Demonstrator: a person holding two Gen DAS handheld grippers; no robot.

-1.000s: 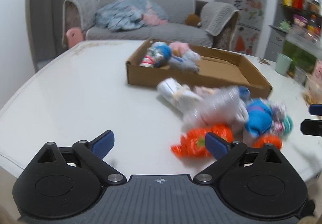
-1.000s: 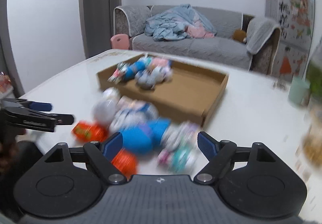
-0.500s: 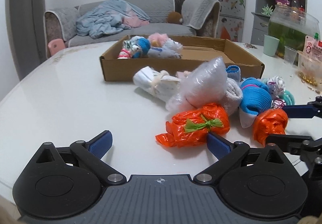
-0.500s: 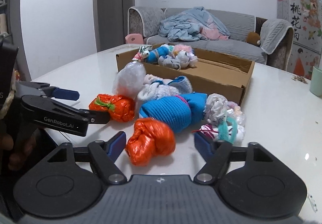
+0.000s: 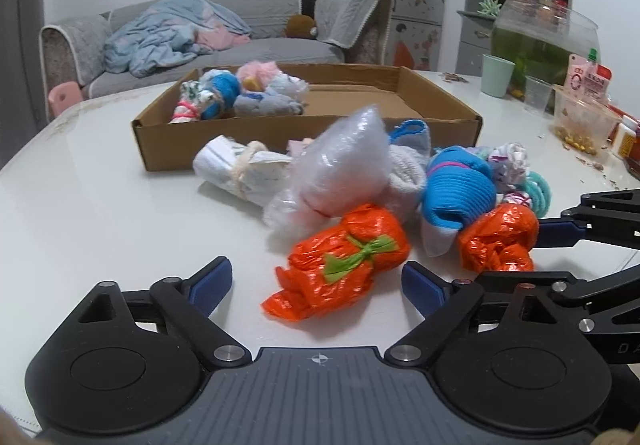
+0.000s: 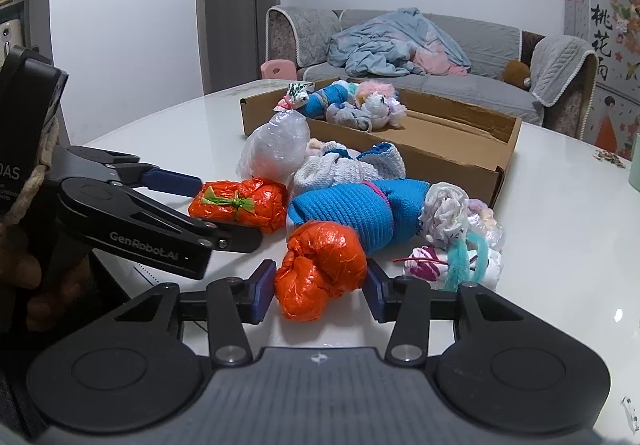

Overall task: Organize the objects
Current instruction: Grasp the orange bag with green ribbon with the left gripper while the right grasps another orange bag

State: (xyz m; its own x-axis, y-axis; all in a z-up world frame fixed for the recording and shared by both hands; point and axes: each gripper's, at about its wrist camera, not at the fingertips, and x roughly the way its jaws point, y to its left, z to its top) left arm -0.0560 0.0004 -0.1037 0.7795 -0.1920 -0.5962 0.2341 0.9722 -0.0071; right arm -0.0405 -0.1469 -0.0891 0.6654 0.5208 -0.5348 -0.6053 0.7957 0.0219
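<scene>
A pile of soft bundles lies on the white table (image 5: 100,185) in front of a cardboard box (image 5: 304,133) that holds several more. My right gripper (image 6: 320,287) is closing, and its pads touch both sides of a plain orange plastic bundle (image 6: 320,269). My left gripper (image 5: 316,283) stands wide with its jaws closing. An orange bundle with a green tie (image 5: 344,261) lies between its fingers, untouched. Behind them sit a blue knitted roll (image 5: 456,197), a clear plastic bag (image 5: 344,165) and a white tied bundle (image 5: 240,169). In the right wrist view the left gripper (image 6: 230,209) flanks the tied orange bundle (image 6: 240,205).
At the table's right side stand a green cup (image 5: 496,75), a clear cup (image 5: 538,93), a large glass tank (image 5: 544,41) and a snack tub (image 5: 584,121). A grey sofa (image 5: 240,45) with a blanket is behind the table. Small pale bundles (image 6: 456,241) lie right of the right gripper.
The right jaws have drawn in from wide apart onto the plain orange bundle. The left gripper has come lower and nearer the tied orange bundle, with its jaws slightly narrower.
</scene>
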